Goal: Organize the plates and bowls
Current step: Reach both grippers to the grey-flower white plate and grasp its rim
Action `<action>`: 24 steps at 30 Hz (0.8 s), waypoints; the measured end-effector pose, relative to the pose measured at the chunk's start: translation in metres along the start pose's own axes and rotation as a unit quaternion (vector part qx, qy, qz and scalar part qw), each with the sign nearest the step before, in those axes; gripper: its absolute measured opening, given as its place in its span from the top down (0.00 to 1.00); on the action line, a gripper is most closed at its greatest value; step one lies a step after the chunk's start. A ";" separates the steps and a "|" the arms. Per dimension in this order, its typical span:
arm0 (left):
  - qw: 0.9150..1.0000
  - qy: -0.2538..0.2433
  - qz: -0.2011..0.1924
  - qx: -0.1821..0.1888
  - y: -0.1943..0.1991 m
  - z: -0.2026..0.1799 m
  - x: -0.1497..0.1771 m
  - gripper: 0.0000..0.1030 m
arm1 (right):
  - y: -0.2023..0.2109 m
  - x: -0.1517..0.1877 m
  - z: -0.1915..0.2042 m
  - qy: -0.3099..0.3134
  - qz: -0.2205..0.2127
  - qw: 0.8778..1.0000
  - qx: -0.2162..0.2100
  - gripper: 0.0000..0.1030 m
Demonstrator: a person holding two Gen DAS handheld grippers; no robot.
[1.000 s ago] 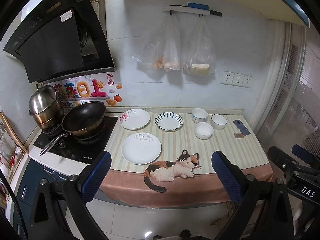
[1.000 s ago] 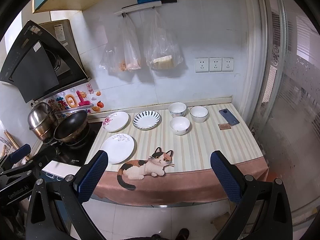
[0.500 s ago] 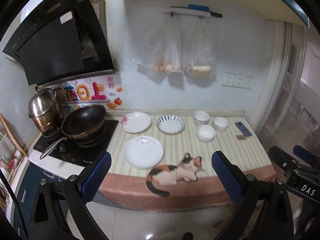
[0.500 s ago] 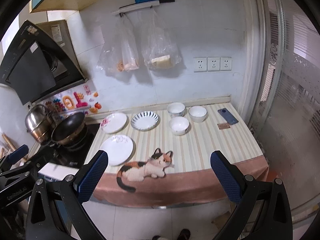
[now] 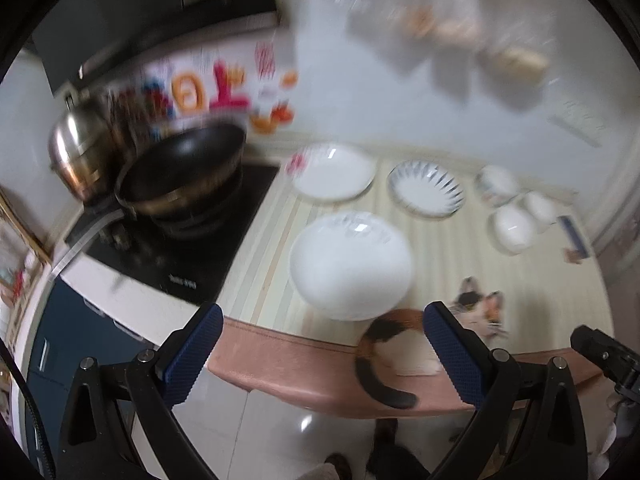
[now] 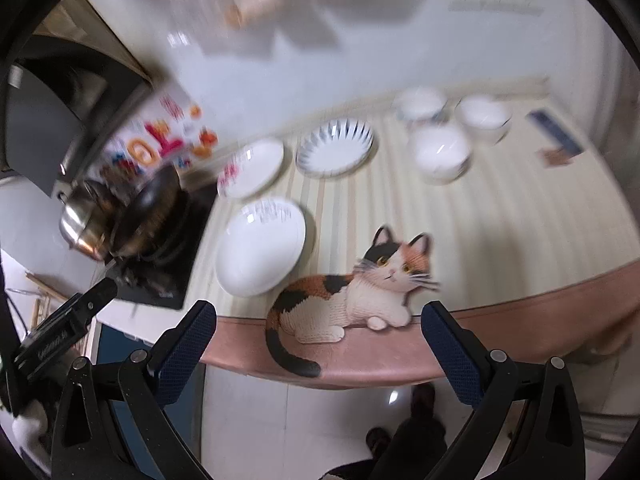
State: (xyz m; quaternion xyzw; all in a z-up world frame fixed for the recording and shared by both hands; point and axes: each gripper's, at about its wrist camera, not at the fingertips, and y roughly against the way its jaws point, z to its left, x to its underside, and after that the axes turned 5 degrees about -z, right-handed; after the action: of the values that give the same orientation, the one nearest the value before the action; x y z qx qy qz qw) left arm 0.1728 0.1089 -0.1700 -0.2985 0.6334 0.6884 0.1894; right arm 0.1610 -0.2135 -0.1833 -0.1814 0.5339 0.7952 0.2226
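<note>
Three plates lie on the striped counter. A plain white plate [image 5: 351, 266] [image 6: 262, 245] is nearest the front edge. Behind it are a flower-printed plate [image 5: 332, 172] [image 6: 251, 168] and a blue-rayed plate [image 5: 426, 194] [image 6: 335, 146]. Three white bowls [image 5: 514, 228] [image 6: 440, 152] cluster at the back right. My left gripper [image 5: 322, 354] hangs open just before the counter edge, below the plain plate. Open too, my right gripper [image 6: 320, 350] hovers in front of the cat picture, holding nothing. Both views are blurred.
A black wok [image 5: 182, 176] and a steel pot [image 5: 78, 148] sit on the hob at the left. The cat picture [image 6: 356, 292] is printed on the cloth at the front edge. A phone [image 6: 554, 136] lies at the far right. Bags hang on the wall behind.
Both grippers have moved forward and down toward the counter; plates and bowls look much larger. The crockery itself has not shifted. Both stay open.
</note>
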 end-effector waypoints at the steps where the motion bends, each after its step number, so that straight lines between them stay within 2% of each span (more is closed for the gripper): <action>1: 1.000 0.007 0.018 -0.004 -0.022 0.005 -0.001 0.02 | -0.028 -0.004 -0.004 -0.004 0.022 1.000 -0.008 0.00; 5: 0.996 0.034 0.084 -0.026 -0.109 0.022 -0.004 0.07 | -0.123 -0.018 -0.013 -0.009 0.072 0.996 -0.049 0.01; 7: 0.992 0.050 0.113 -0.017 -0.146 0.030 -0.003 0.08 | -0.170 -0.029 -0.017 -0.006 0.103 0.993 -0.056 0.03; 9: 0.988 0.067 0.139 -0.017 -0.180 0.036 0.000 0.13 | -0.223 -0.040 -0.019 -0.008 0.129 0.989 -0.073 0.07; 10: 0.985 0.073 0.154 -0.016 -0.199 0.039 0.001 0.20 | -0.239 -0.043 -0.019 -0.010 0.140 0.987 -0.077 0.10; 11: 0.984 0.075 0.162 -0.014 -0.210 0.040 0.001 0.24 | -0.262 -0.047 -0.019 -0.013 0.151 0.985 -0.085 0.17; 13: 0.981 0.077 0.178 -0.010 -0.234 0.043 0.002 0.28 | -0.294 -0.052 -0.020 -0.015 0.166 0.982 -0.093 0.22; 15: 0.979 0.083 0.187 -0.007 -0.246 0.046 0.003 0.31 | -0.321 -0.056 -0.018 -0.013 0.174 0.980 -0.097 0.33; 16: 0.978 0.087 0.191 -0.002 -0.253 0.047 0.002 0.36 | -0.331 -0.057 -0.017 -0.012 0.180 0.978 -0.101 0.36; 17: 0.977 0.089 0.195 0.001 -0.258 0.048 0.002 0.43 | -0.342 -0.058 -0.015 -0.011 0.186 0.977 -0.106 0.44; 18: 0.976 0.091 0.199 0.007 -0.262 0.049 0.003 0.46 | -0.350 -0.059 -0.013 -0.011 0.190 0.975 -0.117 0.55; 20: 0.974 0.094 0.207 0.021 -0.269 0.048 0.004 0.61 | -0.362 -0.060 -0.007 -0.005 0.196 0.971 -0.136 0.68; 21: 0.973 0.095 0.209 0.027 -0.270 0.046 0.004 0.65 | -0.365 -0.059 -0.002 0.002 0.198 0.970 -0.141 0.76; 24: 0.975 0.093 0.202 0.023 -0.269 0.045 0.005 0.68 | -0.368 -0.058 0.011 0.019 0.196 0.970 -0.144 0.83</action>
State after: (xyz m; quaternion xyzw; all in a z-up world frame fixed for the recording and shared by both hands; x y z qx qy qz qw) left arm 0.3333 0.1865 -0.3763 -0.2230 0.7113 0.6665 -0.0064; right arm 0.4105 -0.0905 -0.4314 -0.1189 0.4436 0.8880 0.0239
